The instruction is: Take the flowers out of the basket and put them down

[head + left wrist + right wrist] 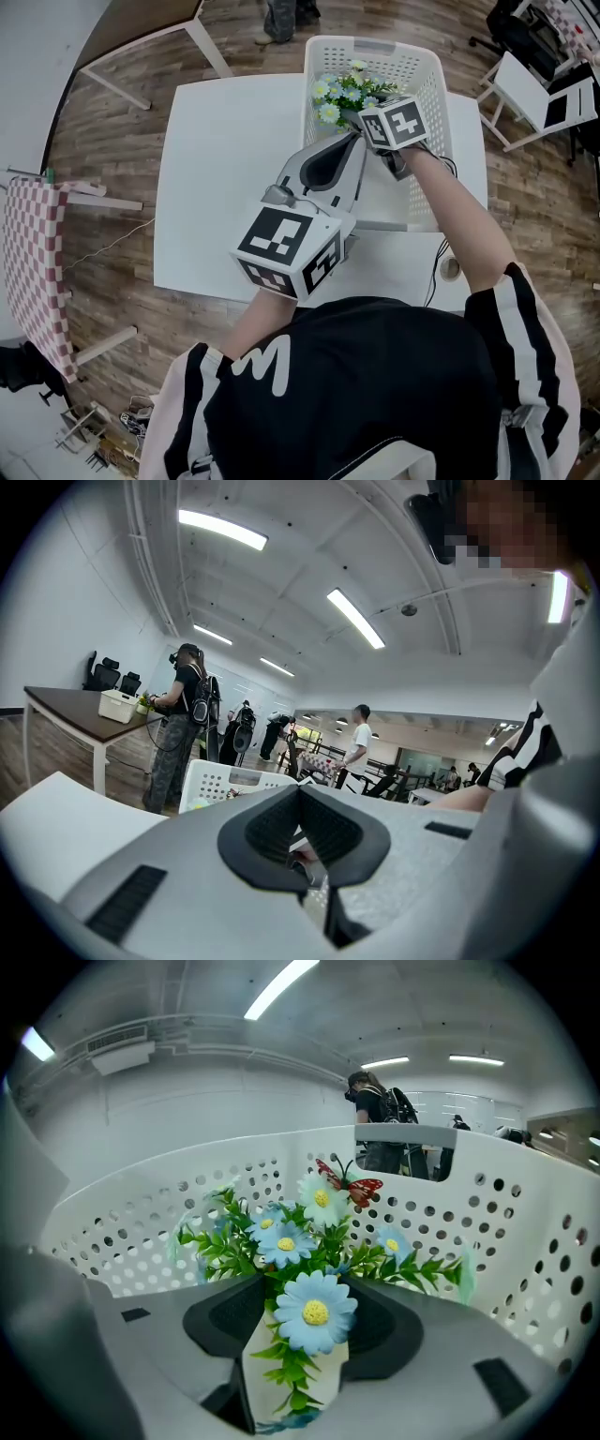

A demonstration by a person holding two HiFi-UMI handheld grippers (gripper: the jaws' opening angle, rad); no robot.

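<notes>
Right gripper view: right claw point(300, 1326) is clenched on the pale wrapped stem of the flowers point(315, 1312). The blooms fan out toward 12 o'clock, and the bunch's long axis runs along the claw. The bunch sits inside the white basket point(506, 1232), with perforated walls at 9, 12 and 3 o'clock, so the way out is judged to be up over the rim. Head view: the basket stands at the desk's point(225, 159) 1 o'clock corner. The left claw point(351, 141) is closed on nothing, its tip just beside the bunch at 7 o'clock, crowding that side. Bare desk lies at 9 o'clock of the basket; only a narrow strip remains at 3 o'clock.
</notes>
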